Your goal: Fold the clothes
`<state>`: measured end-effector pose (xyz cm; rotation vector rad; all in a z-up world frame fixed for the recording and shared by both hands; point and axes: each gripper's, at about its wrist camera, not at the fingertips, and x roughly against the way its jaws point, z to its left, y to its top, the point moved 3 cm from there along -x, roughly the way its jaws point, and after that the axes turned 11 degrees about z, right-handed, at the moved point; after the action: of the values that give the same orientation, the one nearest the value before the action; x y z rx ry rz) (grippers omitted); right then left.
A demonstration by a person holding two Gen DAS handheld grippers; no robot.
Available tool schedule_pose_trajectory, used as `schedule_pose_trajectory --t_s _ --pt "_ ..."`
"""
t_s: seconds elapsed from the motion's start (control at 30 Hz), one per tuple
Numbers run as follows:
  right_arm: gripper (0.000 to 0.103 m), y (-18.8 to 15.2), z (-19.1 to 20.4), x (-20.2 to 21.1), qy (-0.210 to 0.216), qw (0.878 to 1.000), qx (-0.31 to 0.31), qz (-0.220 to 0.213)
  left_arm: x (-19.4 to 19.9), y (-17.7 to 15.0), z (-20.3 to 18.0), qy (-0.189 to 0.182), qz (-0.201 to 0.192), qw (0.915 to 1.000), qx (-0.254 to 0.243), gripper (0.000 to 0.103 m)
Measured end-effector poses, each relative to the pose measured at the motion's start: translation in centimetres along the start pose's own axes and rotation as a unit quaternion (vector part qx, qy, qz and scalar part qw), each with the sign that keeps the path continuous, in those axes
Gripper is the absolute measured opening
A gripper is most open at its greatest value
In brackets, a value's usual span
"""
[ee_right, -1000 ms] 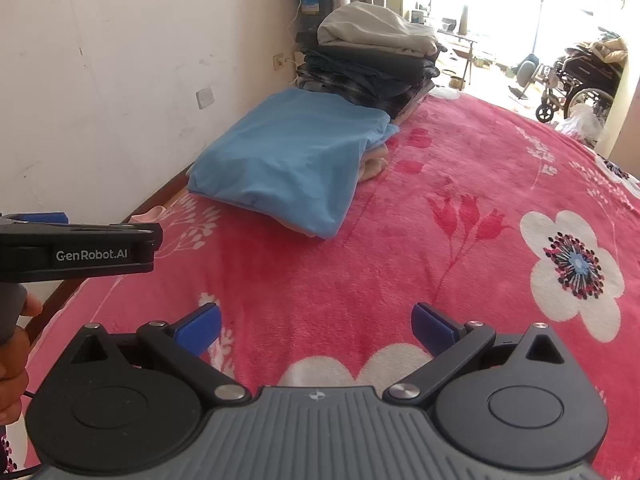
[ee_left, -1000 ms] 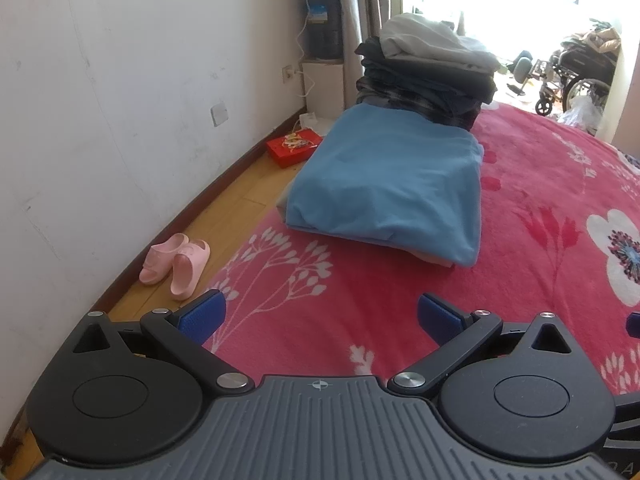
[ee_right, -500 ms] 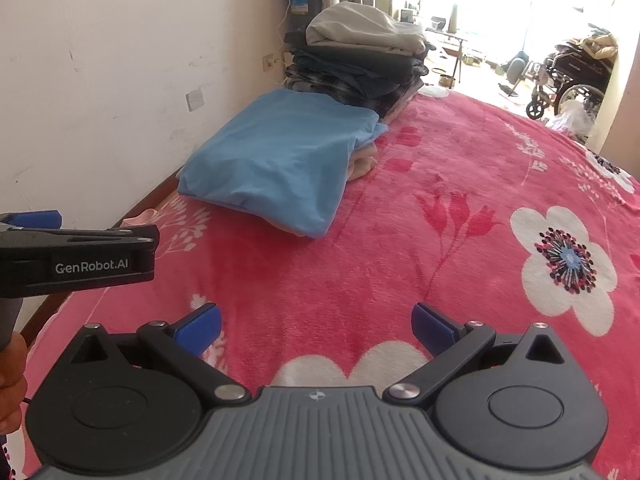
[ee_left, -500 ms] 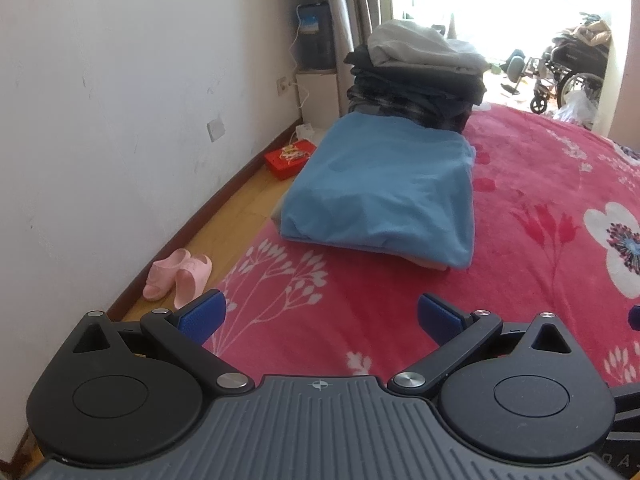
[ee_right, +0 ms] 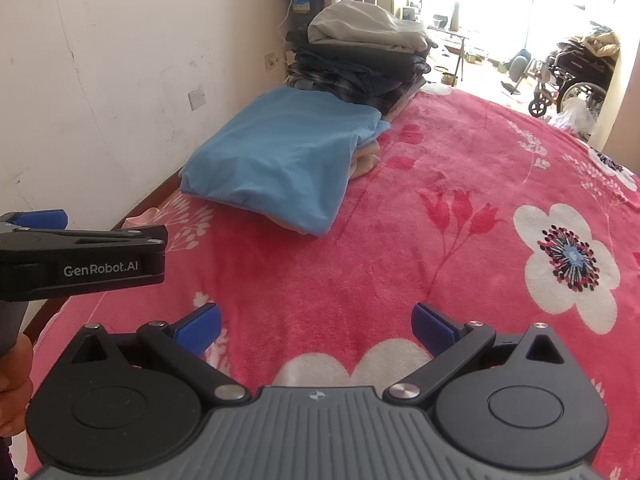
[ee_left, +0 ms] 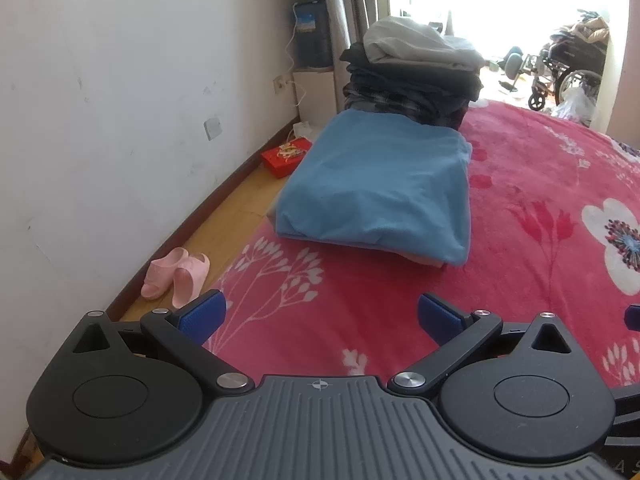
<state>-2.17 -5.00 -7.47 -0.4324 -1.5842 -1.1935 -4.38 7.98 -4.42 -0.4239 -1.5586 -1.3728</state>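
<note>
1. Hovering over the near part of the bed, the left gripper (ee_left: 320,316) has its blue fingers (ee_left: 202,314) spread wide, and nothing is between them.
2. The right gripper (ee_right: 316,322) is also above the red blanket (ee_right: 400,248), with its blue pads (ee_right: 434,326) wide apart and holding nothing.
3. In the right wrist view, the left gripper shows from the side at the left edge, with the label "GenRobot.AI", and a part of the person's hand (ee_right: 14,380) is under it.
4. The blanket is red with white flowers and white branch patterns, and it covers the whole bed.
5. Farther away, a folded blue garment (ee_left: 380,180) lies flat on the blanket near the left edge of the bed, and a beige cloth (ee_right: 366,156) sticks out from under it.
6. Just behind the blue garment, touching it, stands a stack of folded clothes (ee_left: 412,76), dark at the bottom and with a grey piece on top.
7. On the wooden floor beside the bed are pink slippers (ee_left: 176,276), and farther along the wall a red box (ee_left: 286,154).
8. In the far bright doorway a wheelchair (ee_right: 576,76) stands.
</note>
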Motion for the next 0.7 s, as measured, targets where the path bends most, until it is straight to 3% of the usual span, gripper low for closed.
schedule_pose_trajectory --t_s 0.7 --pt "0.103 0.00 0.21 0.03 0.001 1.000 0.000 0.001 -0.01 -0.13 -0.01 0.003 0.000 1.0000 0.001 0.103"
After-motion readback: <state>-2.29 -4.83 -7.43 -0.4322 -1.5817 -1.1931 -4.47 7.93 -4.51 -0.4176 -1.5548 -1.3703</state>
